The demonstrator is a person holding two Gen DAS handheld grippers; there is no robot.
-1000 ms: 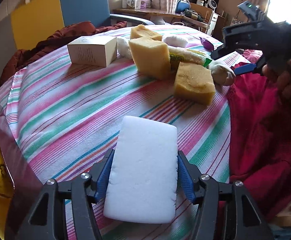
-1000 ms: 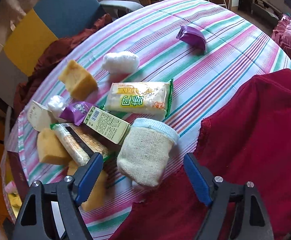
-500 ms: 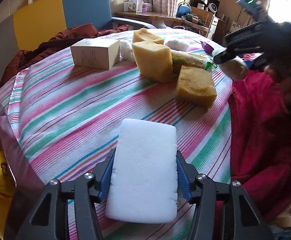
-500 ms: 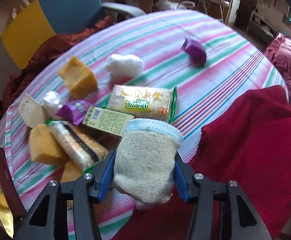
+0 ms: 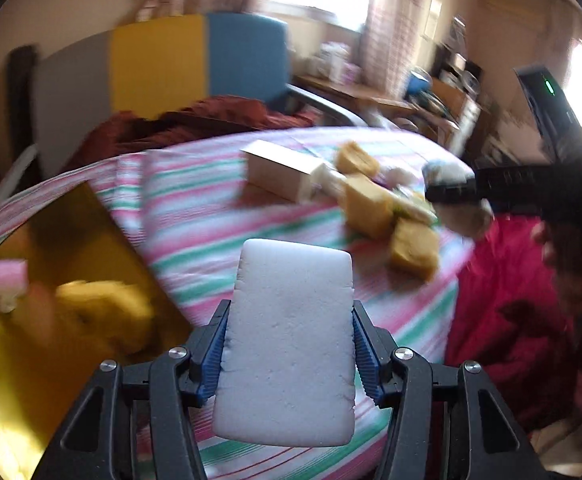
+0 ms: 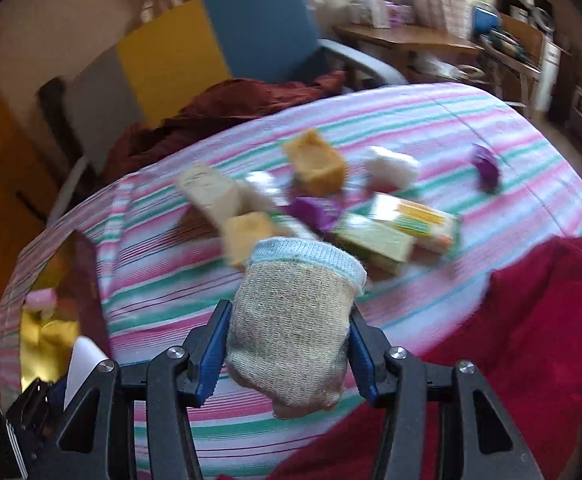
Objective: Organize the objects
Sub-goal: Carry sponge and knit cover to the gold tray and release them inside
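**Kid:** What's the room like?

**Me:** There's a round table with a striped cloth (image 5: 219, 216), and a blue and yellow chair (image 6: 219, 36) far behind it. Left of my left gripper (image 5: 289, 354) there's a shiny gold box (image 5: 71, 280) with soft things inside.

**Kid:** What's in your grippers?

**Me:** The left one squeezes a white sponge (image 5: 289, 336), up off the cloth. The right gripper (image 6: 287, 354) squeezes a knitted mitt (image 6: 291, 320), also in the air. A pile of yellow sponges (image 6: 315, 160) and snack packs (image 6: 415, 220) sits ahead of it.

**Kid:** How do you do it well?

**Me:** I think both go in the gold box. I'd squeeze gently, move slowly, go one at a time, and let go low inside.
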